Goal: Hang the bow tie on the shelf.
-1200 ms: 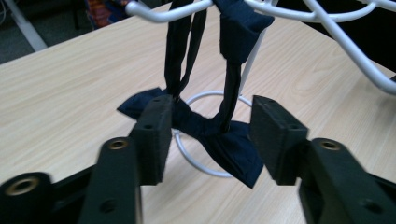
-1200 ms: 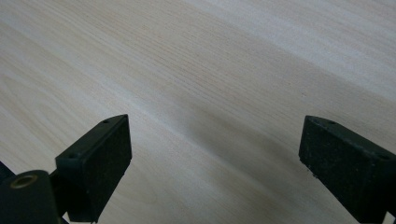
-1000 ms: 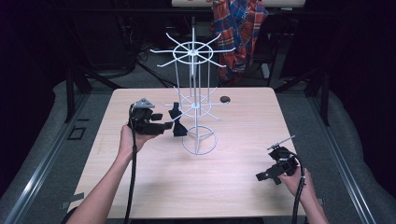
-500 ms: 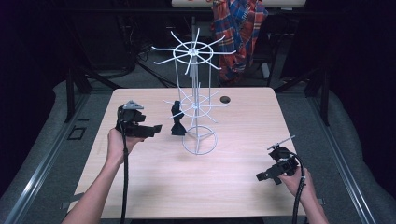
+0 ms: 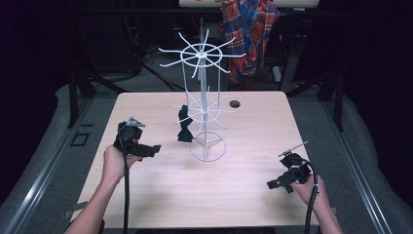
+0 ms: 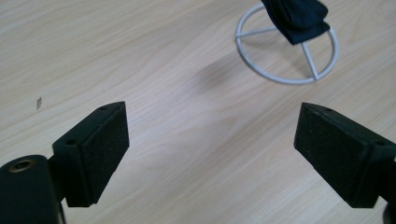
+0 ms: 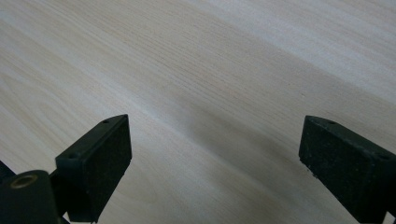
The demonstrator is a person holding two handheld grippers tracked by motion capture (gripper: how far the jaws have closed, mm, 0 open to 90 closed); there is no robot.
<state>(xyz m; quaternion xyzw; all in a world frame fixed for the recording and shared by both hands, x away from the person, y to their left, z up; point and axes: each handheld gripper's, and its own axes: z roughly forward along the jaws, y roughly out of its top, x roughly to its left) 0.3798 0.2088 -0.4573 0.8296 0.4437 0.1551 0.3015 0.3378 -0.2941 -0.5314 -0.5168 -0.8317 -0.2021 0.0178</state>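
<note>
Risk now sits with the dark cloth item (image 5: 184, 127) hanging from a lower arm of the white wire rack (image 5: 204, 109), which stands near the middle of the wooden table (image 5: 146, 195). The left gripper (image 5: 146, 150) is well off to the rack's left, its jaws having just been opening; they now stand spread wide with only bare tabletop between the pads (image 6: 105, 147). In the left gripper view the cloth's lower end (image 6: 296, 18) dangles over the rack's ring base (image 6: 286, 79).

The right gripper (image 5: 280, 183) rests low at the near right corner of the table, jaws likewise spread apart over plain wood, nothing between its pads (image 7: 100, 163).

The judgement from here: the cloth appears to hang on a thin wire arm (how securely it is hooked cannot be told at this size), so it could slip off on its own or swing if the rack is nudged. The rack looks light and tall on a narrow ring base; a careless return by the left gripper, or a snag of its trailing cable, could tip or spin it and shed the cloth onto the table. A small dark object (image 5: 234, 104) lies beyond the rack, well apart from both grippers and in no likely path.
</note>
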